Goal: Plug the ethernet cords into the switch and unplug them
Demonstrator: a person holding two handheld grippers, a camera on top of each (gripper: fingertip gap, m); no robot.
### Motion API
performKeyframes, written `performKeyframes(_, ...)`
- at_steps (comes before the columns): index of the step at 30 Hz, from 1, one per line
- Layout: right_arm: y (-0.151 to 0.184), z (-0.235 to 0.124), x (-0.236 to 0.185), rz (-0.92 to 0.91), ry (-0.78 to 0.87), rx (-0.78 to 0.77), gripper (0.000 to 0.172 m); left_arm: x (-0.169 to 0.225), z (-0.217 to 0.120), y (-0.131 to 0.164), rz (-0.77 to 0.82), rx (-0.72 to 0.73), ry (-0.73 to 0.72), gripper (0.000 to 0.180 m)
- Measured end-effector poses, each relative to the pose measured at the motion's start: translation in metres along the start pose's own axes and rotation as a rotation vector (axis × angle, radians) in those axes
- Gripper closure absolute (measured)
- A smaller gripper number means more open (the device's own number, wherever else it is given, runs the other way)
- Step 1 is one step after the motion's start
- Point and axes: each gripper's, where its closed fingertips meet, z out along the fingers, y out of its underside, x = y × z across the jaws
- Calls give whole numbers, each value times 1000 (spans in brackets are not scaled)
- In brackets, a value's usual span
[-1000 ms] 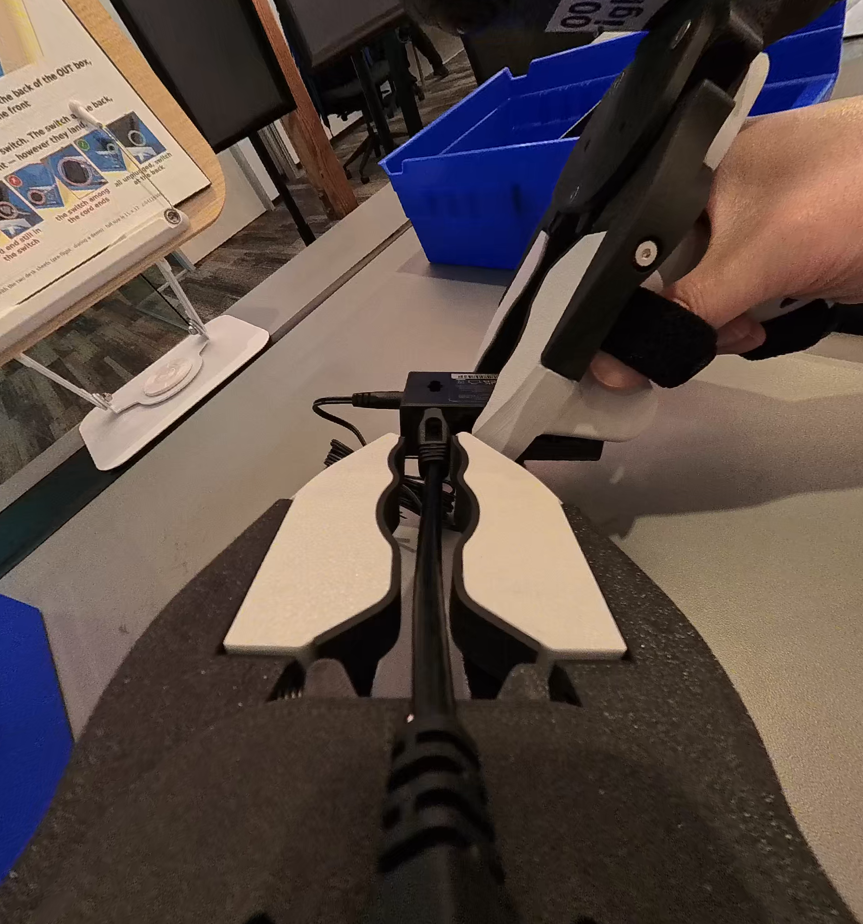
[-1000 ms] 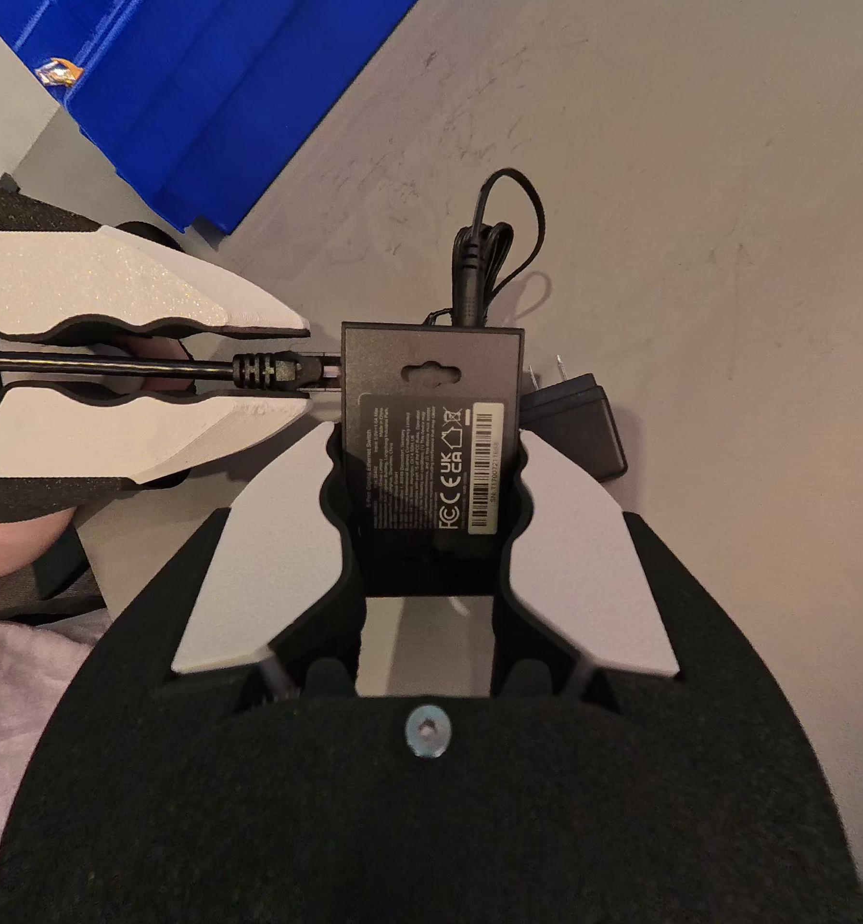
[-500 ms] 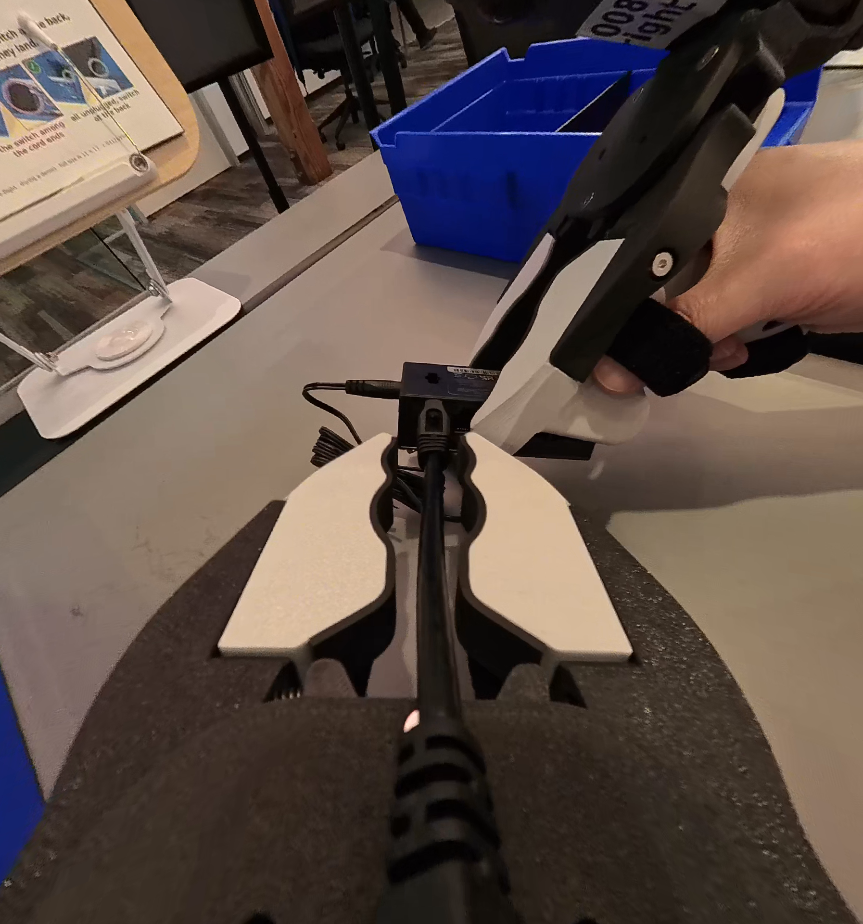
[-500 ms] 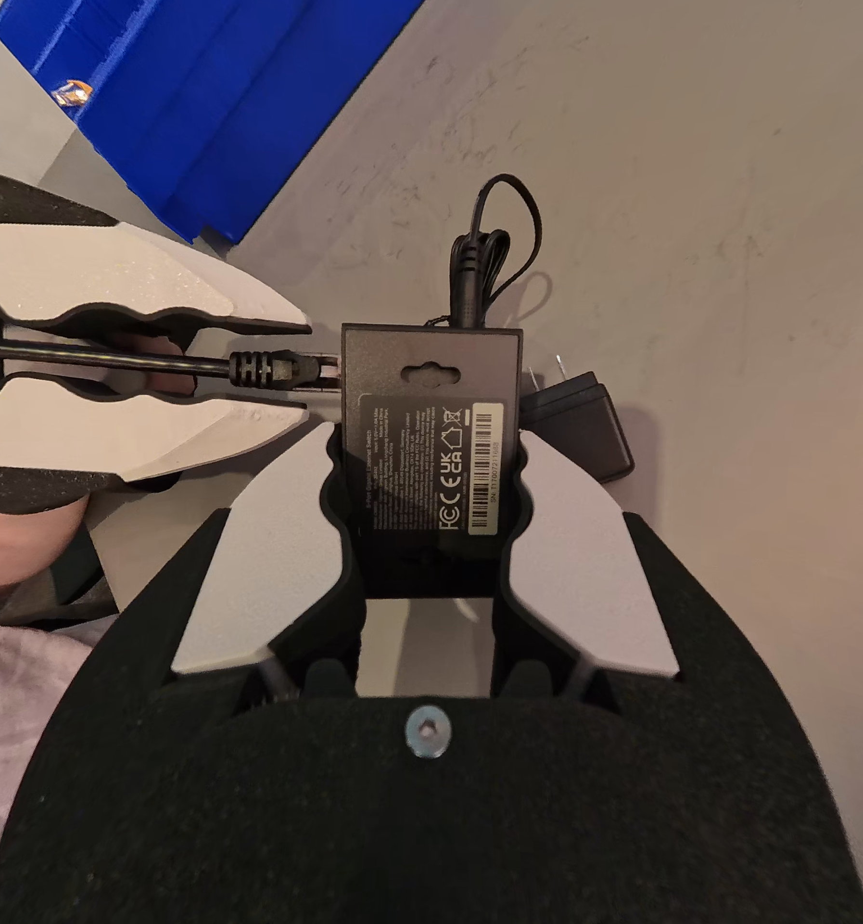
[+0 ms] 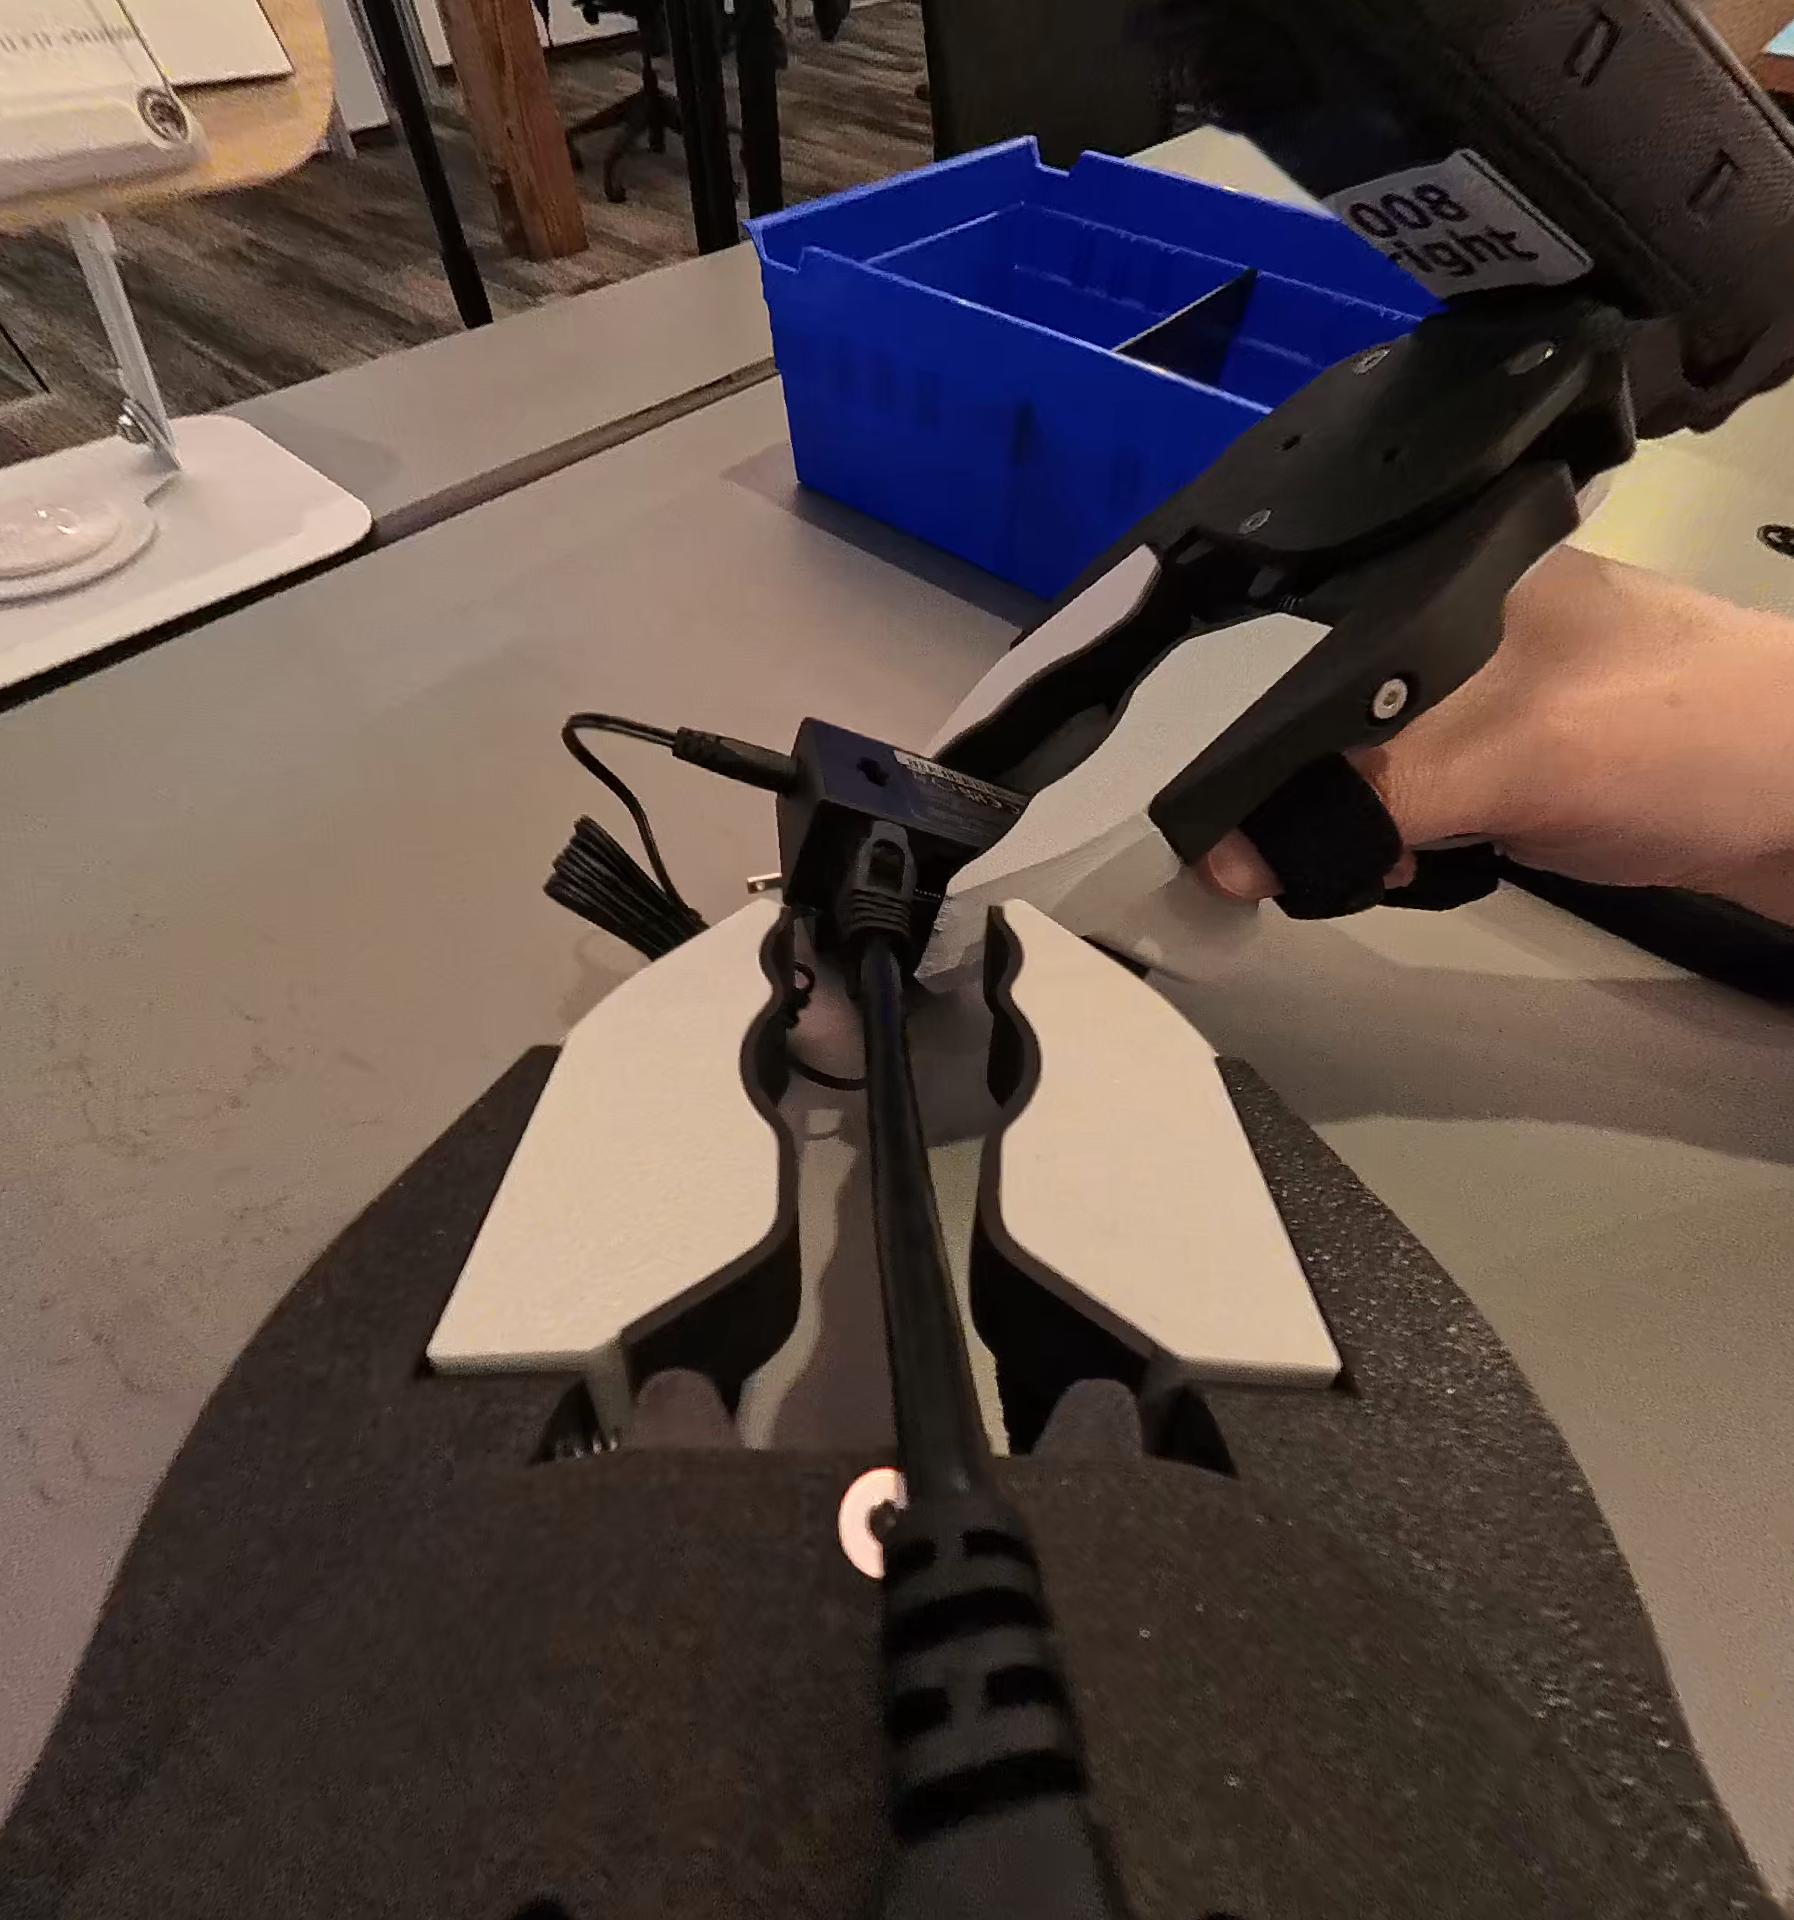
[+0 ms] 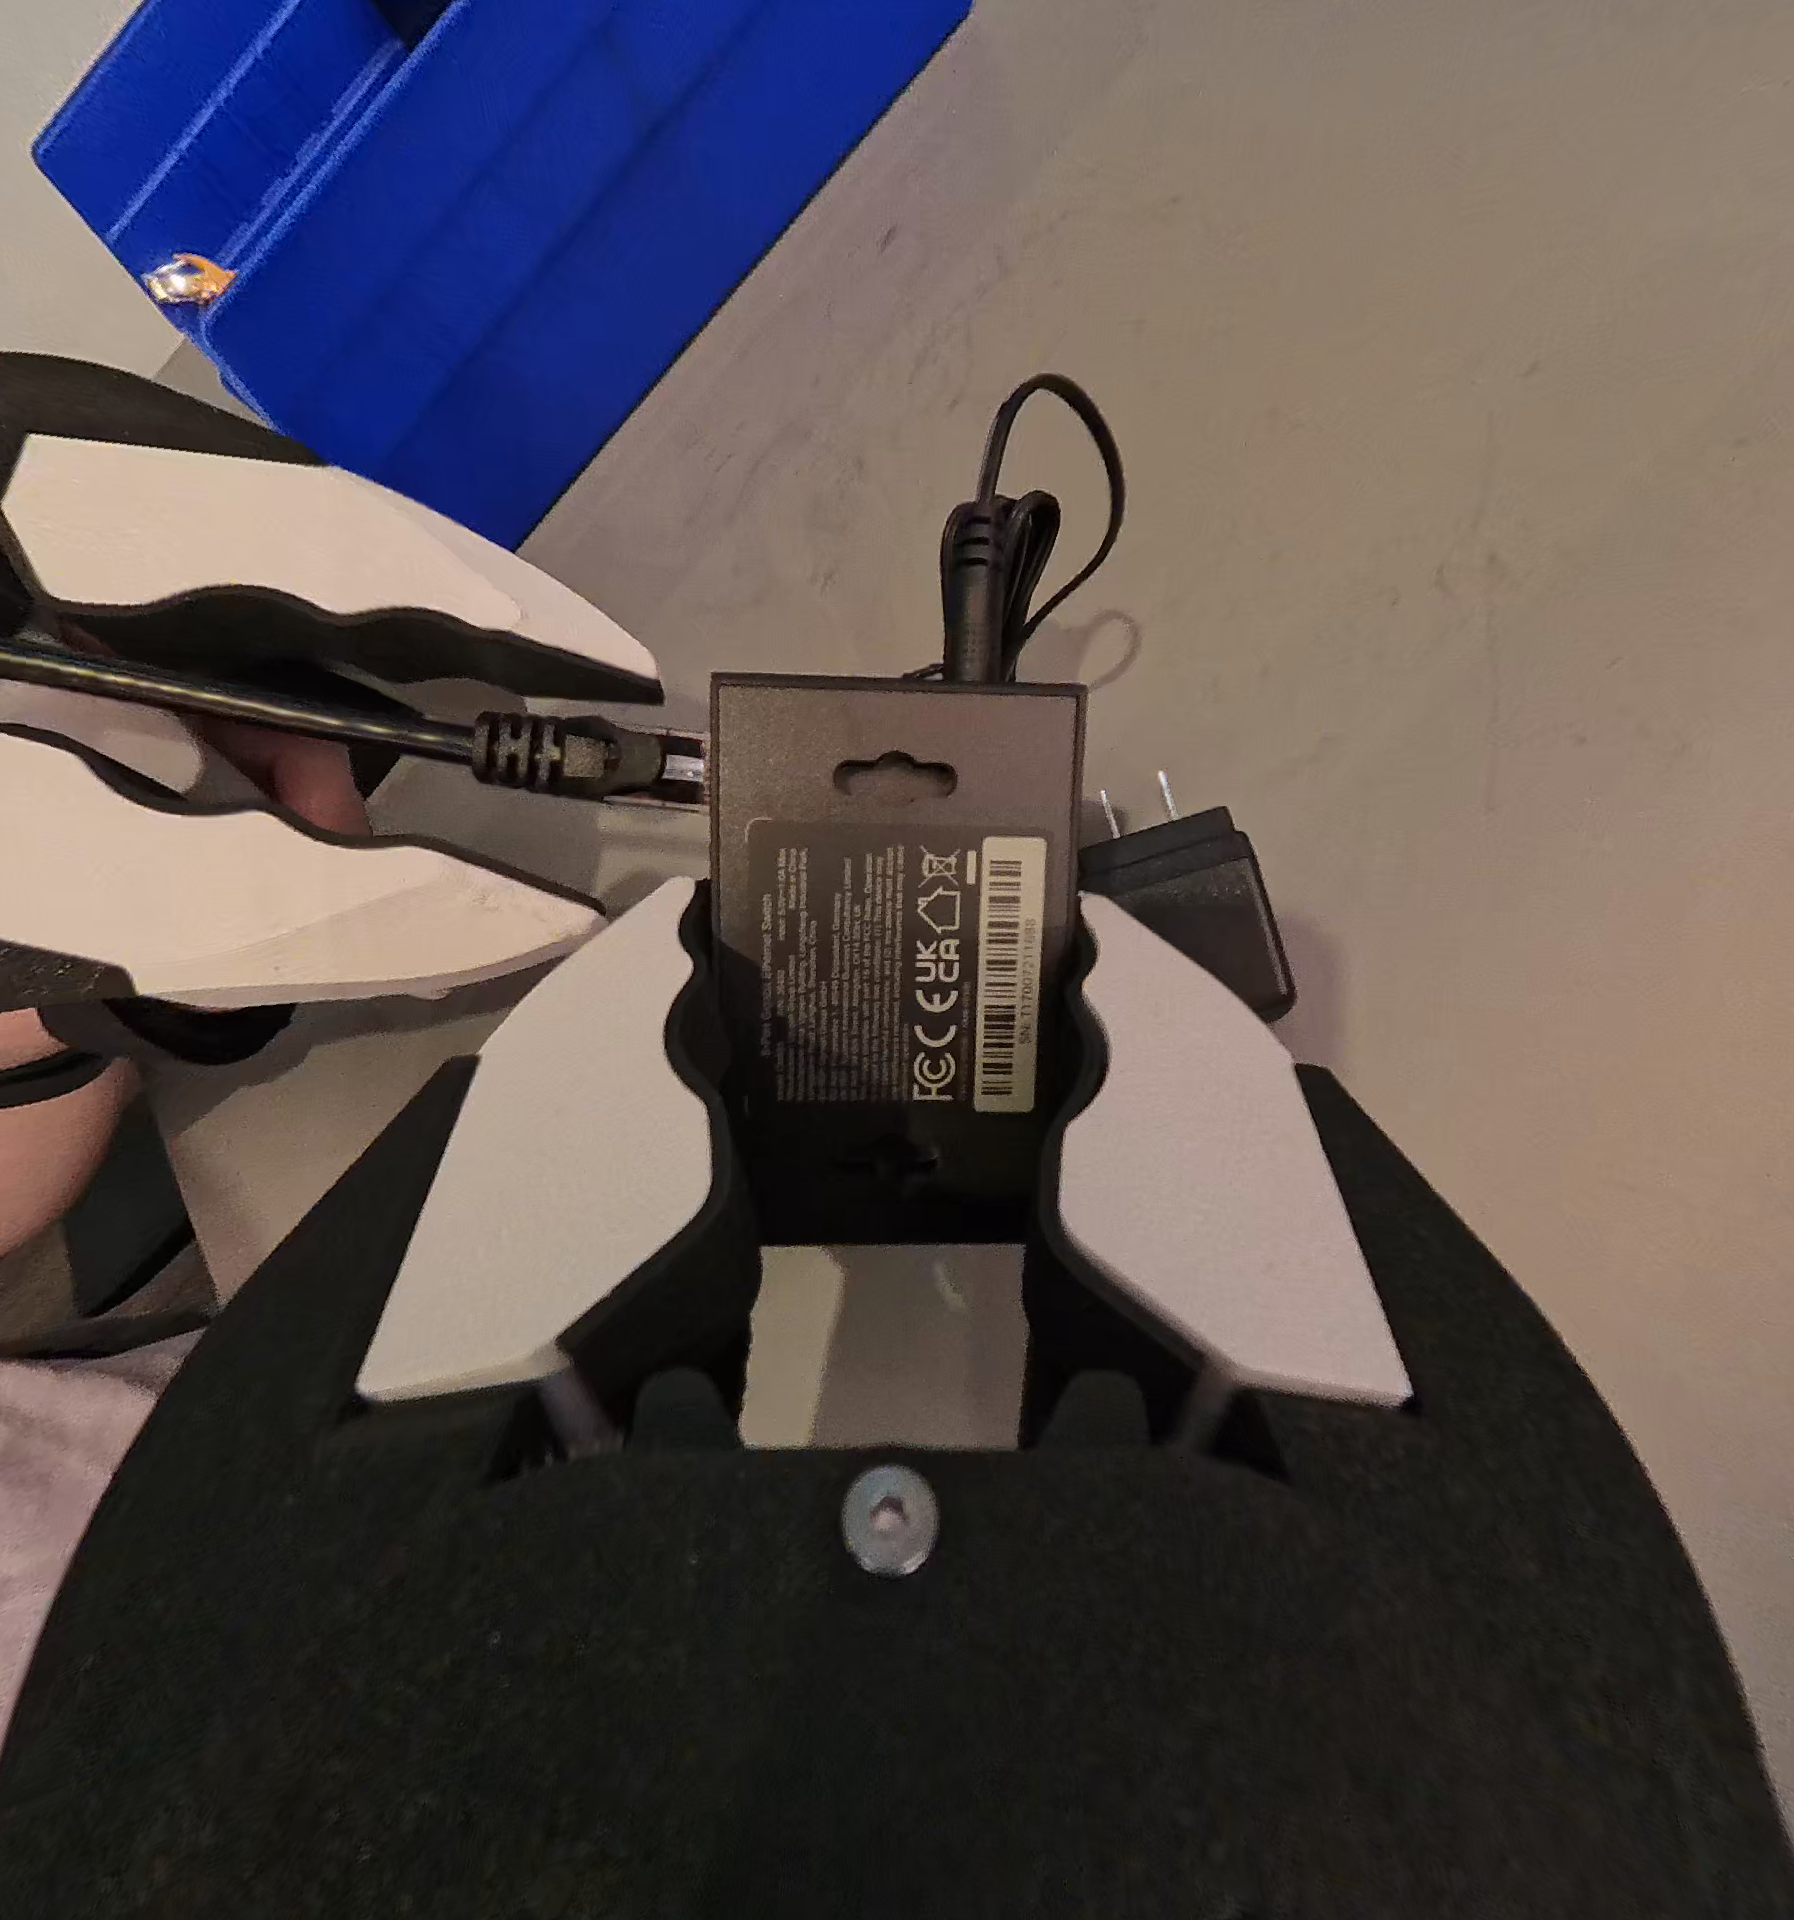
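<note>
The right gripper's [image 6: 888, 904] fingers pinch the black switch [image 6: 898, 831] by its sides. The left gripper's [image 5: 882, 920] fingers stand spread, the black ethernet cord [image 5: 898, 1143] running loose between them, its plug in the switch.

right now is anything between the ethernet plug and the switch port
Nothing visible. The ethernet plug sits at the side of the switch, its tip already at the port. The left gripper has open jaws around the cord, and the right gripper clamps the switch.
</note>
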Motion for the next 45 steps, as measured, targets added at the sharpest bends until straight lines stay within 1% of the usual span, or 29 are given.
performKeyframes(1, -1, 0, 1, -7, 9, 7, 111, 0, 0, 0, -8, -7, -1, 145)
performKeyframes(4, -2, -1, 1, -11, 16, 26, 111, -2, -1, -2, -31, -8, -16, 139)
performKeyframes(9, -3, 0, 1, -10, 23, 42, 111, 1, -1, -4, -133, -5, 34, 132)
performKeyframes(12, -6, 0, 1, -12, 30, 63, 111, 2, -2, -5, -184, 3, 55, 132)
performKeyframes(14, -7, 0, 2, -34, 53, 74, 111, -1, -2, -5, -205, 8, 41, 132)
performKeyframes(20, -11, -1, 5, -73, 96, 107, 111, -2, -2, -6, -282, 70, 19, 135)
performKeyframes(24, -12, -2, 5, -81, 105, 122, 111, -6, -4, -9, -320, 110, 3, 143)
performKeyframes(27, -15, -3, 6, -101, 125, 142, 111, -11, -7, -12, -343, 134, -16, 145)
performKeyframes(31, -17, -6, 8, -138, 166, 161, 111, -11, -7, -11, -392, 140, -2, 147)
performKeyframes(38, -20, -7, 12, -197, 214, 207, 111, -11, -4, -10, -513, 198, 41, 148)
performKeyframes(40, -20, -7, 12, -192, 207, 211, 110, -10, -3, -10, -527, 206, 47, 148)
performKeyframes(45, -26, -10, 9, -214, 213, 276, 111, -12, -3, -17, -578, 263, 61, 149)
